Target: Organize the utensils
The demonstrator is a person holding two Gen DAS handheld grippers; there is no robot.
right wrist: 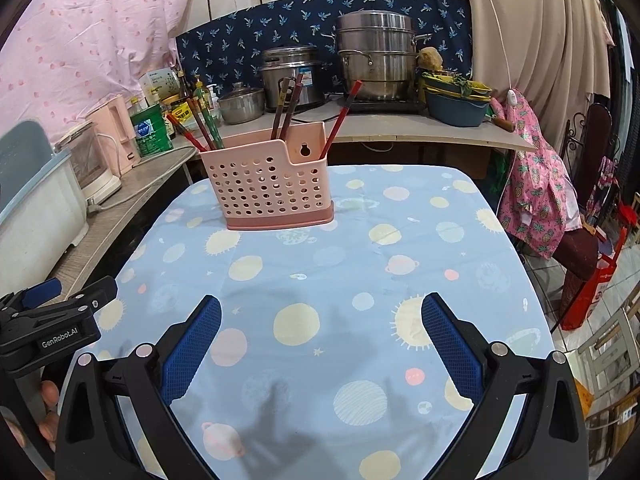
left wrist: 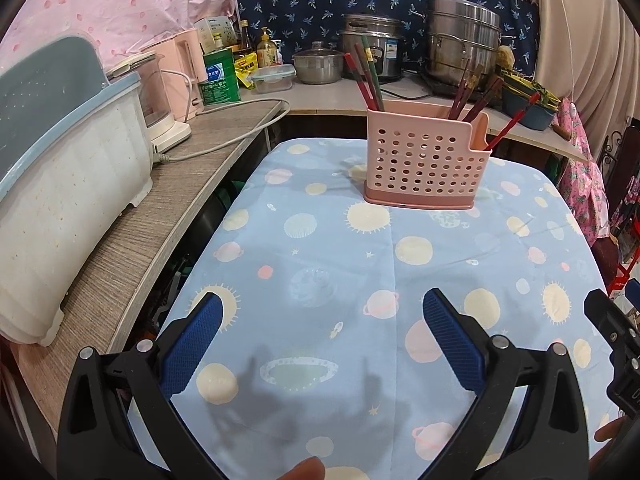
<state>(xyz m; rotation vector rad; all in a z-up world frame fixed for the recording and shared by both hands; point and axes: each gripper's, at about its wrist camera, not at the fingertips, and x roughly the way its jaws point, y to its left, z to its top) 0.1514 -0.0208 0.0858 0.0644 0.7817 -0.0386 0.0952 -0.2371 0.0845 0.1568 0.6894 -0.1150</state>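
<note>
hovering: both grippers, left & right, fingers wide apart, empty
holder: far end of table, upright
chopsticks: in holder, 3 bunches
tip: prob. regroup, pinch one stick high, lift straight

I read "GenRobot.AI" in white on left gripper body; green tin label too blurred to read.
</note>
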